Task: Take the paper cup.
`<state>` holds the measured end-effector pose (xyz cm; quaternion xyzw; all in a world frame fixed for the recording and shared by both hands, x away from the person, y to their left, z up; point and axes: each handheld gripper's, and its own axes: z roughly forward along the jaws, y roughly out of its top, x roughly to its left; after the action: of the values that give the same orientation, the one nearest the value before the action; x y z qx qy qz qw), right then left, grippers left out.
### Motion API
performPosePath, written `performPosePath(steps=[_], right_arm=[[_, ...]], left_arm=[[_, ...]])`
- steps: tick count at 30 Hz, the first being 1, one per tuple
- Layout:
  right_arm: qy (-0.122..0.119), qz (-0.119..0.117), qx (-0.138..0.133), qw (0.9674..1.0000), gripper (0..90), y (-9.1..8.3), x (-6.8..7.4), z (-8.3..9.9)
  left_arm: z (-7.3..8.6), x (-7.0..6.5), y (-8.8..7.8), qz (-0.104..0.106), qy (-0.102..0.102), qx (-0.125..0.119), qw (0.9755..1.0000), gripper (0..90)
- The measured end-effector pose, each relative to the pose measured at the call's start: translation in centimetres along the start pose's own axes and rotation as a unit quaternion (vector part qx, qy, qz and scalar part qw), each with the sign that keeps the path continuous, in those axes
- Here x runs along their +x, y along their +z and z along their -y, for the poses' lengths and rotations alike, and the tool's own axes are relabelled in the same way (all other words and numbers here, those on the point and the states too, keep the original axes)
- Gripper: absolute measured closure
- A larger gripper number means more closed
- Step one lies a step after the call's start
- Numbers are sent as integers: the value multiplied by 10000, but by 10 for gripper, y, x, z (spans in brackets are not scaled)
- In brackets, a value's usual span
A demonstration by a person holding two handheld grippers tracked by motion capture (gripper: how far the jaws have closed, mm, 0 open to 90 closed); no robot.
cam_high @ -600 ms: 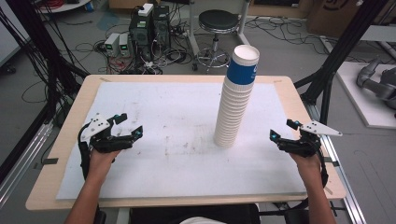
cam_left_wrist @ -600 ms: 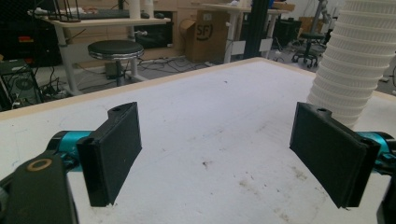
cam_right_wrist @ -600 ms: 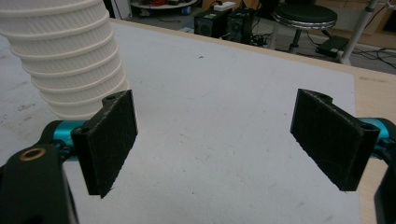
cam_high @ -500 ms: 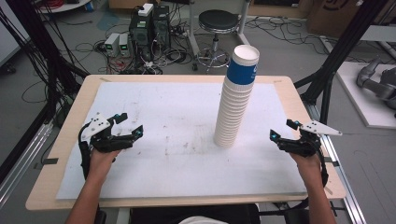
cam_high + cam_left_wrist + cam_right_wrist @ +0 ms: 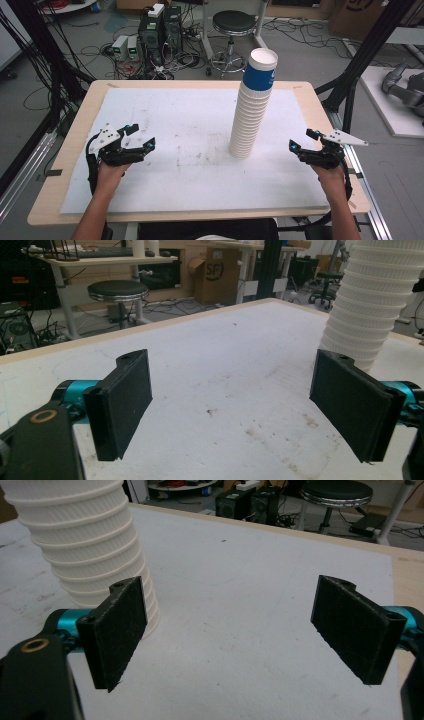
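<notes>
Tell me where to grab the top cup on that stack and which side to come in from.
Grip the top cup across its blue wall, just under the white rim, coming in level from the right gripper, which is nearer. The stack is tall and leans slightly, so lift straight up; the open left gripper could steady the ribbed lower cups.

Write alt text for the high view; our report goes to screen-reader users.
A tall stack of white paper cups, the top one blue-banded, stands on a white-covered table. A person holds an open left hand-held gripper and an open right hand-held gripper at either side, both empty and apart from the stack.
</notes>
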<state>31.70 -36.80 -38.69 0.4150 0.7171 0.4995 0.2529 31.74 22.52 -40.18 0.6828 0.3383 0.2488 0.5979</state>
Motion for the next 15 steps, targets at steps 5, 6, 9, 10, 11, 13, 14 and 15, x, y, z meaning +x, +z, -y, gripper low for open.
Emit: performPosePath(steps=[5,6,9,10,11,13,14,15], right_arm=[[-30,-73,40,10000,148,5,2,-1],[-5,-85,45,10000,148,6,2,-2],[-13,-94,61,9999,148,8,-1,-2],[16,-95,78,9999,148,8,-1,-2],[16,-95,78,9999,148,8,-1,-2],[47,-107,70,9999,149,7,-1,-2],[38,-108,73,9999,152,7,-1,-2],[38,-108,73,9999,152,7,-1,-2]], left_arm=[[4,-1,1,15,-23,63,10000,168],[4,-1,1,27,-19,88,10000,168],[7,0,2,16,-39,132,9999,168],[7,0,2,9,-48,131,9999,168],[8,1,1,10,-50,142,9999,168],[8,1,1,-5,-56,138,9999,168],[8,1,1,1,-49,137,9999,168],[8,1,1,1,-49,137,9999,168]])
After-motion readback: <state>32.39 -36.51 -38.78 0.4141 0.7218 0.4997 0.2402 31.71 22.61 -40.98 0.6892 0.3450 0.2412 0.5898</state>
